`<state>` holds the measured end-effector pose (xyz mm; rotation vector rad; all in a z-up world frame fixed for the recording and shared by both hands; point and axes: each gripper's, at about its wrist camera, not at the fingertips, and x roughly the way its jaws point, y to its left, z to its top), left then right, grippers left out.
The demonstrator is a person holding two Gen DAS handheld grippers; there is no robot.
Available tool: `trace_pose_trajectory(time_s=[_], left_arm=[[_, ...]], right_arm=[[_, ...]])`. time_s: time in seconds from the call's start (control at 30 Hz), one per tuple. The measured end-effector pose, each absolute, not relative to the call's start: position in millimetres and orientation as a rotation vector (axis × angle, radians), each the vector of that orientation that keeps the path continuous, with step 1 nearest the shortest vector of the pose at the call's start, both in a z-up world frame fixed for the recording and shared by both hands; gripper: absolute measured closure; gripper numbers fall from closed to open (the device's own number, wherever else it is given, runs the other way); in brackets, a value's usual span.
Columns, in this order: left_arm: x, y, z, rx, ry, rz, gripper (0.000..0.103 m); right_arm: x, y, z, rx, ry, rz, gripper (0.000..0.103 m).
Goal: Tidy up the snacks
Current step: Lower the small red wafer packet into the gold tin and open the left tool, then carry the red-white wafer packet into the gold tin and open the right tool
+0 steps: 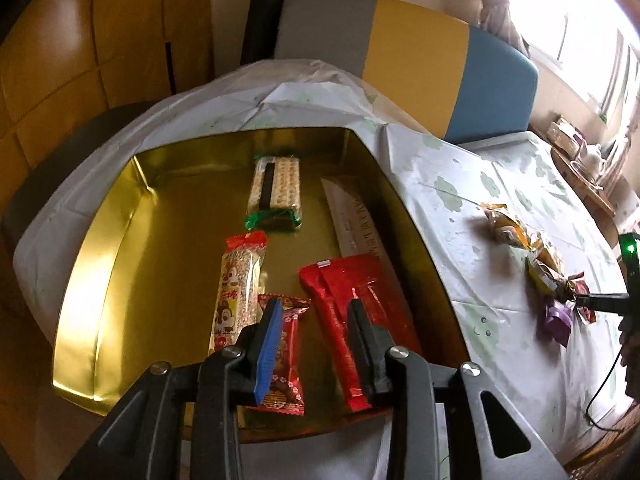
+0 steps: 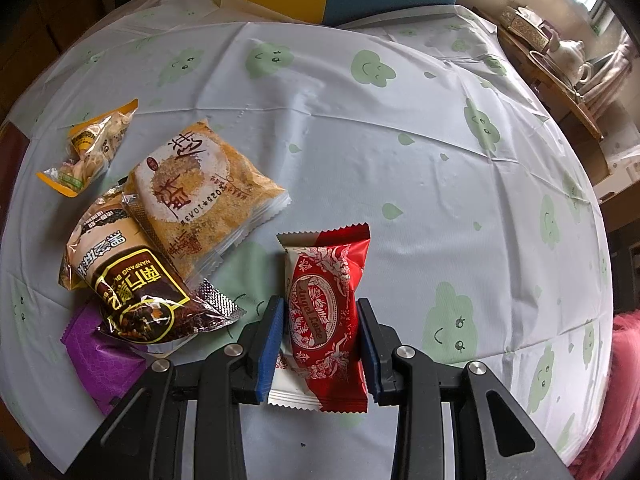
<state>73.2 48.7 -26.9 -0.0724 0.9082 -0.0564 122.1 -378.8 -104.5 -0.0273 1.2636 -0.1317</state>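
Observation:
A gold tin stands on the cloud-print tablecloth. In it lie a green-ended cracker pack, a chipmunk rice bar, a small red candy packet, a large red pack and a white packet. My left gripper hovers open over the tin's near end, with the small red packet lying loose beneath its blue pad. My right gripper is shut on a red-and-white snack packet above the tablecloth.
To the left of the right gripper lies a pile: an orange bag, a crumb cake pack, a brown-black pack and a purple pack. A grey-yellow-blue chair back stands behind the table. A side table with a teapot is at the right.

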Motion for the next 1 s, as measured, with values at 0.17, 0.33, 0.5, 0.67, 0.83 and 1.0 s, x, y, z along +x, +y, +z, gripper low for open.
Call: trace_pose_trajectory(time_s=[0.17,0.33,0.5,0.67,0.83,1.0], left_arm=[[70.5,47.4,-20.9,-0.063,0.892,-0.058,0.069],[66.3,51.4,-16.0,-0.058,0.872,-0.053,0.069],[63.0,65.0,-13.9,-0.08,0.857,-0.025,0.069],[61.6,79.1,-15.9,-0.092,0.859,0.004,0.069],[61.5,90.6,-18.4,-0.109,0.859,0.035,0.069],[61.2,99.2,-18.9,-0.129,0.853,0.053,0.069]], right_arm=[[122.3,-381.9,-104.2,-0.014,1.263,-0.131,0.067],[122.0,-383.8,-102.9,-0.008,1.261,-0.134,0.068],[120.9,-386.6,-98.2,0.009,1.252,-0.146,0.068],[116.7,-395.5,-83.7,0.057,1.2,-0.173,0.068],[111.5,-397.6,-53.6,0.143,1.107,-0.132,0.068],[106.3,-370.0,-24.4,0.178,1.04,-0.012,0.068]])
